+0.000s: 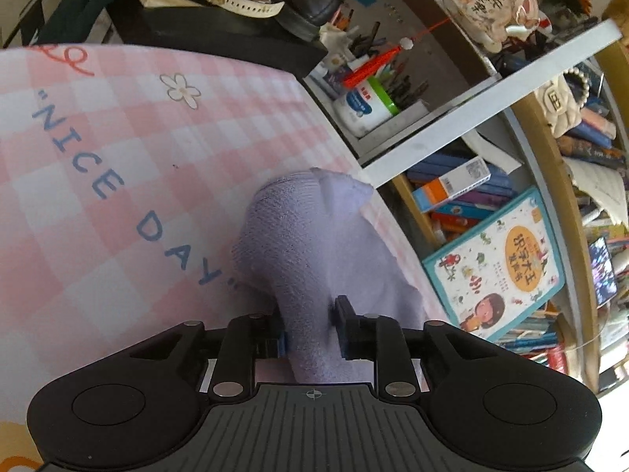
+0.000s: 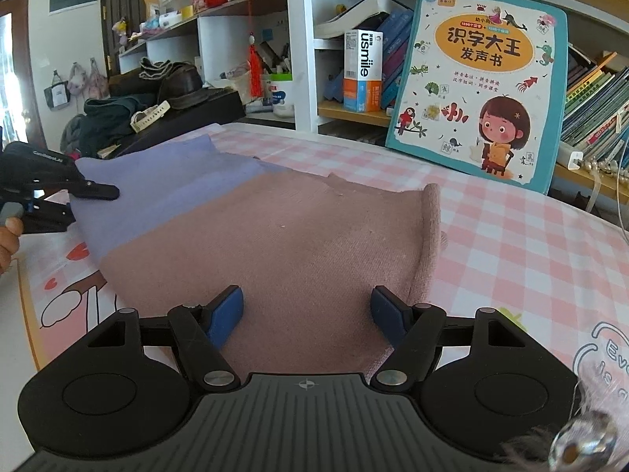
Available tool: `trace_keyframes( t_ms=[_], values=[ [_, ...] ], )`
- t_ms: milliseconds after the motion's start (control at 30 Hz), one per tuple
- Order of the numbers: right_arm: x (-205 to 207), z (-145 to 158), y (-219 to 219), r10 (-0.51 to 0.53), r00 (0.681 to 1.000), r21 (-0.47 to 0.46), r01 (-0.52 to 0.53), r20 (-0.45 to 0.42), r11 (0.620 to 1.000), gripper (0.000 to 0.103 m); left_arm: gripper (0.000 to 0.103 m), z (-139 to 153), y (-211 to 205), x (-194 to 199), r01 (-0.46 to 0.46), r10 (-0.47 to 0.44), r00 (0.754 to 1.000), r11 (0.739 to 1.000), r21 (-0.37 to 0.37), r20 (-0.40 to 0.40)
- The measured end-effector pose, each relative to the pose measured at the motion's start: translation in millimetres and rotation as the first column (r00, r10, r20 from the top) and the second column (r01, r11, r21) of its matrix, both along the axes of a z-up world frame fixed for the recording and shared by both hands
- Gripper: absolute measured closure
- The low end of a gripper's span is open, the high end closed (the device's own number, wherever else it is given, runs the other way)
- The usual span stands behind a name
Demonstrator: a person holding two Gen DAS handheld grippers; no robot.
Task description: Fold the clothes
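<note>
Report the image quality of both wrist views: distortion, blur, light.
Left wrist view: strong fisheye bending of the shelves, lilac cloth slightly soft, daylight even. Right wrist view: sharper; picture book readable, table edge curved, blurred object at the lower right corner.

The left tool [image 1: 310, 328] is angled downward, its two black fingers [image 1: 346, 324] set close together with lilac knit fabric [image 1: 314, 244] bunched between the blue pads; the fabric is gripped there. In the right wrist view the same tool [image 2: 98, 192] is seen at the left edge, held by a hand [image 2: 8, 236] of which only part is visible. The right tool [image 2: 306, 314] is also angled downward, its blue-padded fingers [image 2: 226, 314] spread wide, nothing being pressed between them.
</note>
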State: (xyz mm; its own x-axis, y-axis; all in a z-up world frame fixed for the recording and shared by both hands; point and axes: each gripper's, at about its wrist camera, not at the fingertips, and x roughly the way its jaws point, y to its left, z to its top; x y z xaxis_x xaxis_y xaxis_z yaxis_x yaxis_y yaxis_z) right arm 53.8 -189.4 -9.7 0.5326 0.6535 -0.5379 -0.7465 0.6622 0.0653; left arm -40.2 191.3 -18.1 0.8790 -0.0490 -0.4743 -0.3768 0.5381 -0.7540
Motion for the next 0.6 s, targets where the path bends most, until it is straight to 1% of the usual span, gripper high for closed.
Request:
trace_keyframes(
  t_ms=[67,200,300,433,567,600],
  values=[
    [-0.5,-0.2,0.3,0.000,1.000,0.000,0.000,0.000,1.000,0.032,0.080,-2.0,1.9,-0.4,-0.004,0.004,1.000,1.000,-0.015,0.008],
    [0.7,1.3,-1.8,0.013,1.000,0.000,-0.013,-0.008,1.000,0.032,0.085,-2.5,2.4,-1.3,0.007,-0.007,1.000,1.000,-0.001,0.012],
    [4.3,4.0,-8.4,0.033,0.999,-0.001,-0.033,-0.020,0.999,0.035,0.085,-3.1,3.2,-2.7,0.009,-0.009,1.000,1.000,-0.001,0.015],
    [9.5,5.9,-24.3,0.053,0.998,0.015,-0.053,-0.033,0.998,0.036,0.085,-2.9,2.9,-2.3,0.007,-0.007,1.000,1.000,-0.001,0.015],
    [13.5,2.6,-43.9,0.036,0.998,0.028,-0.034,-0.060,0.999,0.037,0.085,-3.1,2.6,-2.7,0.006,-0.006,1.000,1.000,0.003,0.018],
    [15.2,0.7,-49.3,0.034,0.996,0.045,-0.031,-0.083,0.999,0.041,0.085,-3.0,2.3,-2.9,0.005,-0.005,1.000,1.000,0.006,0.019]
  ],
)
